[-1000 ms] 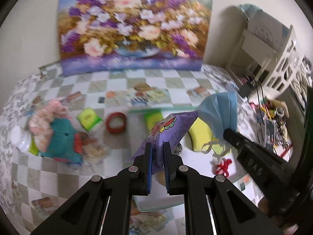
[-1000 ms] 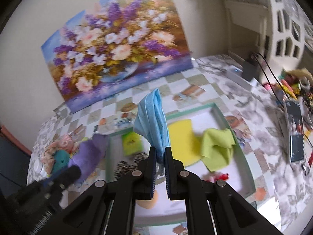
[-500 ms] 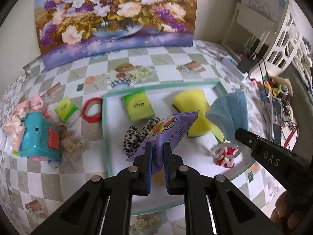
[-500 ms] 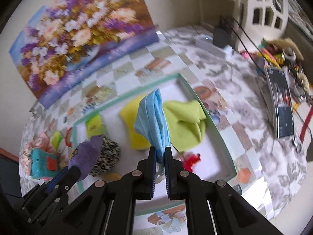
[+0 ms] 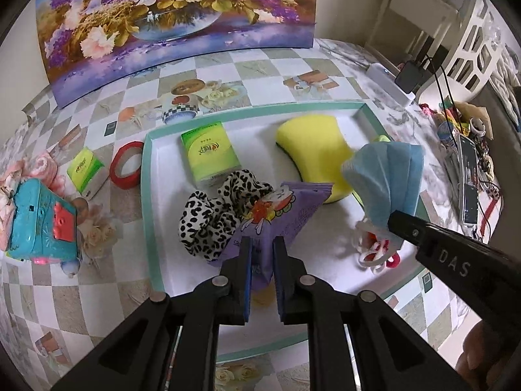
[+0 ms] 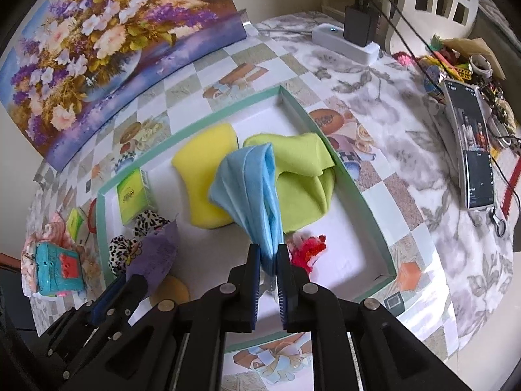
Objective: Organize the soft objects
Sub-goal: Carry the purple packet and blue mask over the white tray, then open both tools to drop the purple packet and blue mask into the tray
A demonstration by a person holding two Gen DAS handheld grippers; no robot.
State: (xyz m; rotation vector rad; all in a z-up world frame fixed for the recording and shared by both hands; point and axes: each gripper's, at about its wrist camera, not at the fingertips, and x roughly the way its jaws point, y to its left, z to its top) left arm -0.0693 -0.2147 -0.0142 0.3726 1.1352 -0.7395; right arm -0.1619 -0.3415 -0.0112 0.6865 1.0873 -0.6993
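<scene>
My left gripper (image 5: 262, 244) is shut on a purple printed packet (image 5: 286, 208), held over the front of the white, teal-rimmed tray (image 5: 148, 195). My right gripper (image 6: 268, 251) pinches a folded blue face mask (image 6: 250, 182) above the tray's right half. Its jaws are starting to open, with the mask still between the pads. In the tray lie a yellow sponge (image 5: 312, 150), a lime green cloth (image 6: 302, 176), a green tissue pack (image 5: 208, 150), a leopard-print scrunchie (image 5: 208, 224) and a red and white scrunchie (image 6: 309, 247).
Left of the tray stand a teal toy (image 5: 39, 221), a red tape ring (image 5: 125, 163) and a small green pack (image 5: 86, 169). A flower painting (image 5: 176, 16) leans on the back wall. A phone (image 6: 472, 150), a power strip (image 6: 345, 45) and clutter fill the right side.
Both grippers have sunk toward the tray and tipped further downward, each still carrying its item. The tray's contents have not moved.
</scene>
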